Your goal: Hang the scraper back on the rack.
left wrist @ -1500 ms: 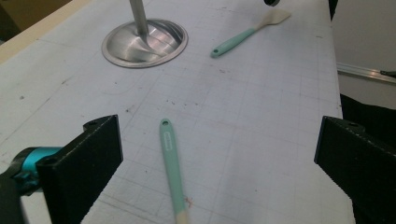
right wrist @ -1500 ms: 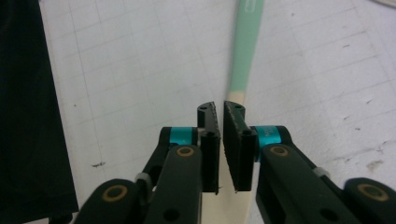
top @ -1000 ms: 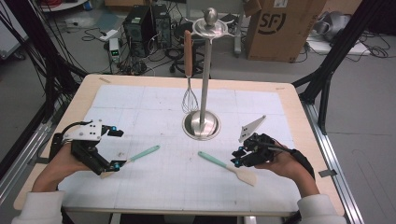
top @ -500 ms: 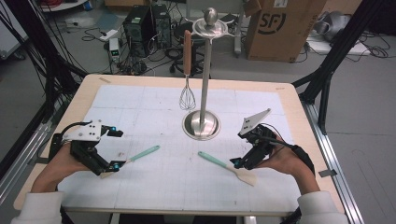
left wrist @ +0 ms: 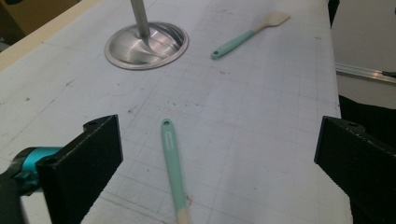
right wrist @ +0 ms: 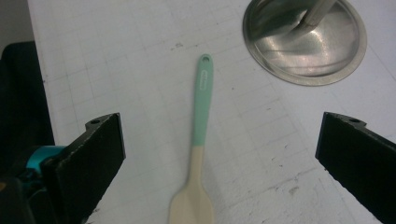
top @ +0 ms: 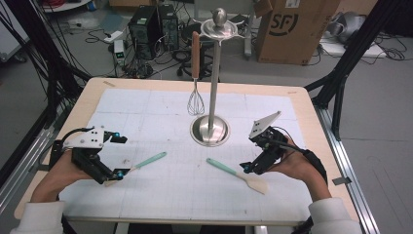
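Grey floor strewn with black cables, a computer tower and a brown cardboard box [top: 288,30] lay beyond the wooden table [top: 87,100], whose top was covered by a white gridded mat [top: 146,112]. Near the mat's middle stood a steel utensil stand [top: 213,73] with a round dished base and a knobbed top, and from its upper ring hung a wire whisk with a brown wooden handle [top: 195,73], clear of the mat.

At the left of the high view, the left gripper [top: 116,174] was held low over the mat by a hand in a white sleeve. Its two black jaws stood wide apart, with nothing pressed between them. A teal-handled spatula [top: 141,165] lay flat on the mat, its near end just beside the jaw tips; in the left gripper view its handle [left wrist: 172,168] ran up between the open jaws, touching neither.

On the other side, the right gripper [top: 246,168] hovered just above a second teal-handled spatula with a cream silicone blade [top: 237,175]. Its jaws had just been opening and stood wide apart, the spatula lying flat on the mat between them in the right gripper view [right wrist: 198,149], clear of both pads. That spatula's handle pointed toward the stand's base, near it yet apart.
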Available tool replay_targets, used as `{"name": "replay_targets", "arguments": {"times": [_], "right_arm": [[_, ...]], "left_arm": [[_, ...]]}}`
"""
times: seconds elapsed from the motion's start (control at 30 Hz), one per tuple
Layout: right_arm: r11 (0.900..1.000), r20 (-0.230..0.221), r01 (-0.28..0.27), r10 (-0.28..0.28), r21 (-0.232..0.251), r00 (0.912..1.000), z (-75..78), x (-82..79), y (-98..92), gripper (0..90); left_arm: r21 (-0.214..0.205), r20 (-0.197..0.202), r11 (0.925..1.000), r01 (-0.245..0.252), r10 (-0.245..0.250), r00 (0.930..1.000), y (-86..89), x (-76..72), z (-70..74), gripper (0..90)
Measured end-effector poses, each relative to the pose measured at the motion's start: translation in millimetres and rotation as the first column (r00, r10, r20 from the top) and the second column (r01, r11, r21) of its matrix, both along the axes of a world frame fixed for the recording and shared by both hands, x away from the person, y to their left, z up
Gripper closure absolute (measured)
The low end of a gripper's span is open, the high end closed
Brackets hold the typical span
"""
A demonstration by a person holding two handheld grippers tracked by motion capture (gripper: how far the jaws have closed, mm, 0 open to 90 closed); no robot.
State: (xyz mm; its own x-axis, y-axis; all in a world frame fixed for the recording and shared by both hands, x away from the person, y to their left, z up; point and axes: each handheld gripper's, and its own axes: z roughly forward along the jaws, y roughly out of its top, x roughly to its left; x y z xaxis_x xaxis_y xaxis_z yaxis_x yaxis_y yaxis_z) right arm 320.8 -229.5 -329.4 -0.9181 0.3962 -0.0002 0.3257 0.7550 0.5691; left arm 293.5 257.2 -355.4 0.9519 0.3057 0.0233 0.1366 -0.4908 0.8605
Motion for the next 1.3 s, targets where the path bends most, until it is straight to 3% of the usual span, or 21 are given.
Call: {"name": "replay_targets", "arguments": {"times": [0.37, 0.7, 0.87, 1.07, 1.2, 1.23, 1.3], "right_arm": [[0.9963, -0.04, 0.011, -0.014, -0.086, 0.9991, -16.6, 3.9, 12.4, 0.0], [0.9934, -0.051, 0.013, -0.019, -0.114, 0.9985, -29.7, 4.5, 21.8, 0.0], [0.9877, -0.063, 0.007, -0.017, -0.156, 0.9978, -44.8, 4.0, 28.5, 2.1], [0.9856, -0.086, -0.003, -0.012, -0.169, 0.9962, -55.6, 5.4, 30.4, 4.3], [0.9802, -0.099, -0.016, -0.003, -0.197, 0.9951, -61.3, 4.5, 34.3, 6.6], [0.9758, -0.099, -0.033, 0.012, -0.216, 0.995, -63.3, 4.4, 36.6, 13.9], [0.9696, -0.102, -0.065, 0.042, -0.236, 0.9939, -64.7, 5.6, 37.3, 15.5]], "left_arm": [[-0.006, 0.0, 1.0, 0.001, -0.001, 1.0, 0.9, -0.2, 0.1, 1.7], [-0.011, 0.004, 0.9999, -0.005, 0.005, 1.0, 1.5, -1.2, 0.6, 1.7], [-0.008, 0.005, 1.0, 0.0, 0.0, 1.0, 1.3, -0.3, 0.9, 1.7], [-0.009, -0.002, 1.0, -0.004, 0.004, 1.0, 0.9, 0.9, -0.2, 1.7], [-0.009, -0.003, 1.0, -0.002, 0.002, 1.0, 0.8, 1.1, -0.2, 1.7], [-0.006, -0.002, 1.0, -0.002, 0.002, 1.0, 0.9, 0.9, -0.1, 1.7], [-0.011, -0.005, 0.9999, -0.003, 0.003, 1.0, 0.8, 0.7, -0.2, 1.6]]}}
